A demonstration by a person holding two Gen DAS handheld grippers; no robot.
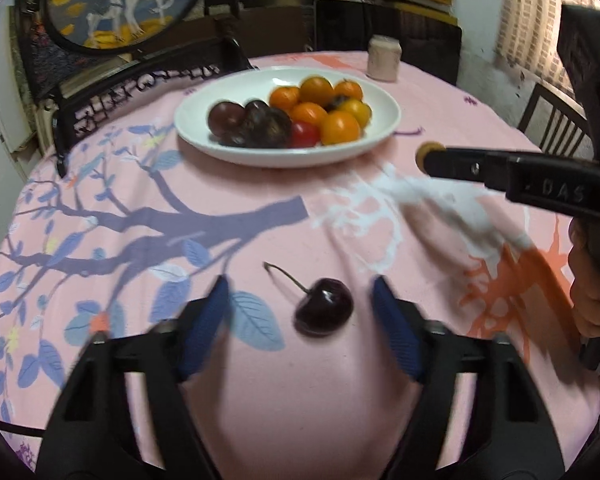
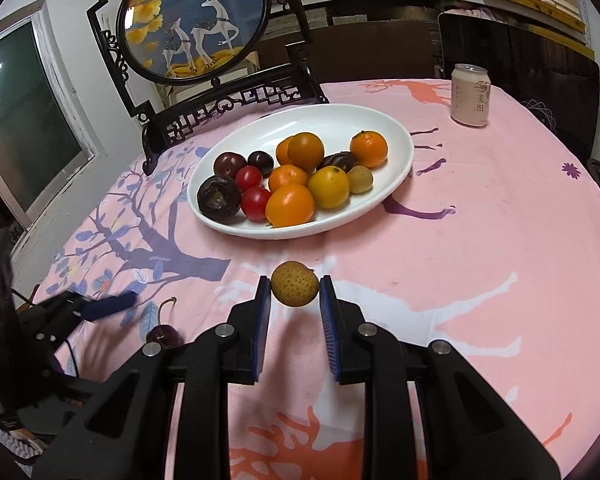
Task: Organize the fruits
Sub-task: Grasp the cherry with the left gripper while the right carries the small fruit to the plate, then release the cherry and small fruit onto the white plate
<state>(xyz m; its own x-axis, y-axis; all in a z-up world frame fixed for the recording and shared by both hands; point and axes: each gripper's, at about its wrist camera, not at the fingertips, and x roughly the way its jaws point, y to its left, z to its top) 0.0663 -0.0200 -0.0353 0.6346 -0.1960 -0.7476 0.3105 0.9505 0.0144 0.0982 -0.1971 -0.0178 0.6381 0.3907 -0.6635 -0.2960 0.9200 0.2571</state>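
Most of the work looks done: white oval dish already loaded with oranges, red tomatoes and dark plums, well clear of the two stragglers. Right gripper clamped on a small speckled yellow-brown fruit, lifted off the pink tablecloth short of the dish. Left gripper parted around a dark cherry lying on the cloth, pads apart from it; both probably bound for the dish.
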